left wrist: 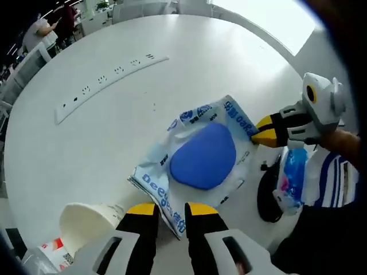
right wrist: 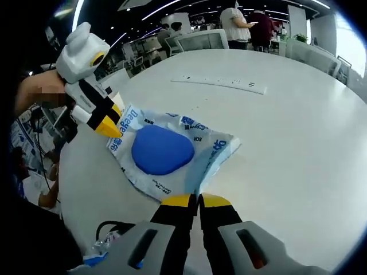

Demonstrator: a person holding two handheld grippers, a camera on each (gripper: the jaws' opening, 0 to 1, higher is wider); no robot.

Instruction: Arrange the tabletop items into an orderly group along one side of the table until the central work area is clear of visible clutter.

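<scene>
Wipes pack, white wrapper with a blue oval lid, lies flat near your edge of the white table, stretched between both grippers. Left gripper: yellow tips narrow, pinching the pack's near edge. Right gripper: tips nearly closed on the opposite corner. Long axis runs from one gripper to the other, so you share it evenly. A paper cup lies tipped just left of the left jaws. Far off, a power strip; wide bare tabletop between for sliding.
</scene>
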